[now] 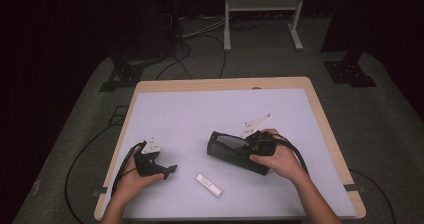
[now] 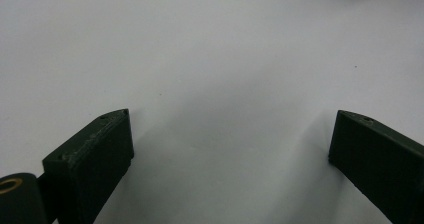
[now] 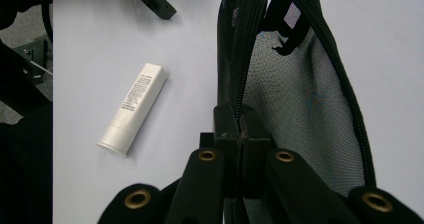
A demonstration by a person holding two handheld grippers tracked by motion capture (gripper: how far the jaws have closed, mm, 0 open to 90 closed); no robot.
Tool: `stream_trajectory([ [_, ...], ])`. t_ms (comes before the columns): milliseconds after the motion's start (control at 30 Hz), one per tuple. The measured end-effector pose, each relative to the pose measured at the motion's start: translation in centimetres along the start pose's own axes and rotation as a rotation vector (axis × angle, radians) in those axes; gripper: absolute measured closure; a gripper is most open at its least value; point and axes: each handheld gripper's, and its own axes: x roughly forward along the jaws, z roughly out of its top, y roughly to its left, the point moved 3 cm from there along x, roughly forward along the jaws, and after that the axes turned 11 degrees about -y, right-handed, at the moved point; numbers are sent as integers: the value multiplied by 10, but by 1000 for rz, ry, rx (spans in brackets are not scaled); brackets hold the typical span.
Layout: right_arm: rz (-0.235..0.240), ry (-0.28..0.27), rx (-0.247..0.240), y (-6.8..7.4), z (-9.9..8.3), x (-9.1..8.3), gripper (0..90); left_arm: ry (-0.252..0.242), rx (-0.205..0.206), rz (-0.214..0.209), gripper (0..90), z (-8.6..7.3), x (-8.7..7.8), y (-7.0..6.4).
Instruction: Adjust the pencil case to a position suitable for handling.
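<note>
Black gripper (image 3: 239, 134), brass eyelets, grey plate.

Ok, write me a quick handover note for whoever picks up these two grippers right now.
Right hand-held gripper: jaws shut on the black mesh pouch's rim by the zipper, holding its mouth open on the table.
Left hand-held gripper: jaws wide open, nothing between them, over bare table near the front-left.
White tube: lying flat on the table between the two grippers, outside the pouch, untouched.
Done: pouch gripped and opened.
Left: probably pick up the tube with the left gripper and put it into the pouch.
</note>
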Motion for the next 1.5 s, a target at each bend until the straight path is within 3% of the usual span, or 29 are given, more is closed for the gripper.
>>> stream_trajectory([
  [433,16,34,-25,5,0,20,881,0,0,0,33,0,0,0],
  [1200,25,61,-28,8,-3,33,874,0,0,0,33,0,0,0],
  [1500,15,29,-32,9,0,23,725,0,0,0,33,0,0,0],
])
